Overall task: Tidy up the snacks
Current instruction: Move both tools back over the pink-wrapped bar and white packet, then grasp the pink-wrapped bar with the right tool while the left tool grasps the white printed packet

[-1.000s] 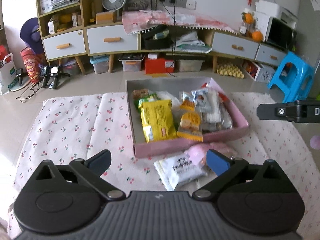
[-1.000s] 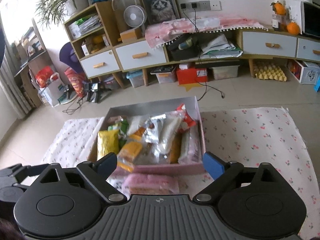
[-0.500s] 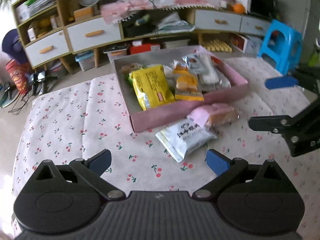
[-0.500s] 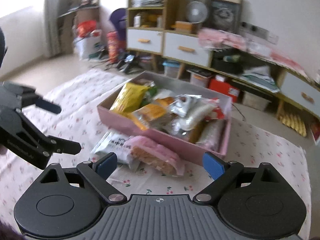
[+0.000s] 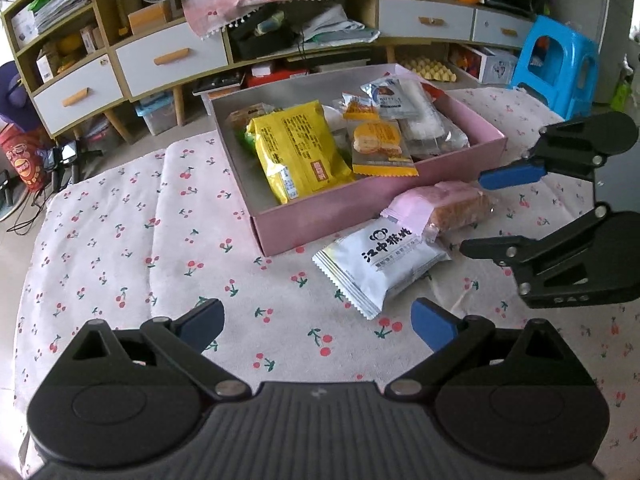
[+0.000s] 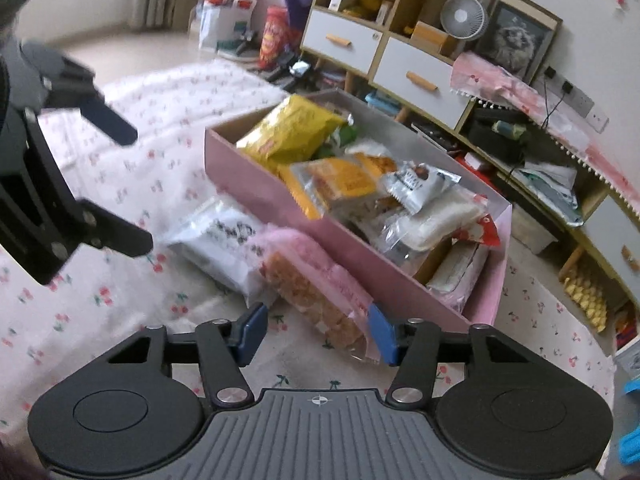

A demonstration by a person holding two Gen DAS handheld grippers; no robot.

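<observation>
The right gripper (image 6: 316,332) had just been closing, and its blue pads stood on either side of the near end of a pink-wrapped cake (image 6: 316,288); the right pad looked to be against the wrapper while a sliver of cloth showed beside the left one, so whether it was truly pinched could not be told. That cake lay on the cherry-print cloth (image 5: 120,240) just in front of the pink box (image 5: 320,216), its far end overlapping a white snack packet with black characters (image 5: 384,260). Inside the box lay a yellow packet (image 5: 296,148), an orange-bordered cake packet (image 5: 380,144) and several clear and white wrappers. The left gripper (image 5: 316,320) hovered over bare cloth short of the white packet, its jaws spread wide with nothing between them.
</observation>
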